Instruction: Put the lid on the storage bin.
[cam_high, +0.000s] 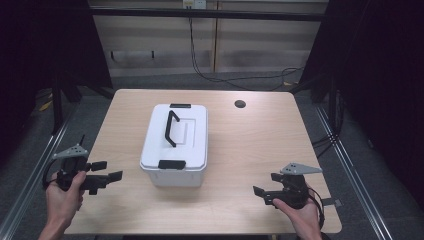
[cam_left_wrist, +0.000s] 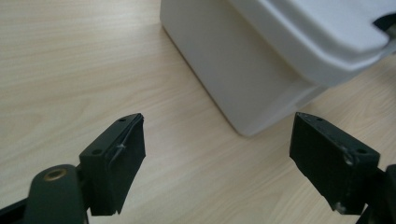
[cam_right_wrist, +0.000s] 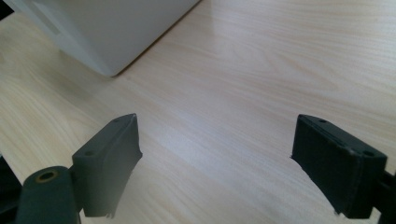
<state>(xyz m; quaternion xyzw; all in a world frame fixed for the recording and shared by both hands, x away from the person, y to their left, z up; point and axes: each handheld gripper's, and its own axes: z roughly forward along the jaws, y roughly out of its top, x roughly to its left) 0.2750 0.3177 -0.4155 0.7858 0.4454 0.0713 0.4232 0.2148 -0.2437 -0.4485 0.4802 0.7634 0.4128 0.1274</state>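
The box (cam_high: 175, 144) sits mid-table w/ lid on and both latches down, so you look to be at the approach step. Your left gripper (cam_high: 111, 170) waits at the box's 8 o'clock, right gripper (cam_high: 265, 184) at 4 o'clock, both w/ jaws spread wide, holding nothing. Next move probably calls for closing in on the near latch (cam_high: 172, 164).

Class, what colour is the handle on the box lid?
Black; the handle shows best in the high view.

Light wood tabletop (cam_high: 260, 145) with round cable hole (cam_high: 240, 104); grey floor (cam_high: 210, 80); pale panelled wall (cam_high: 260, 45) behind, black cables (cam_high: 200, 65) hanging; dark curtains (cam_high: 385, 75) at sides.
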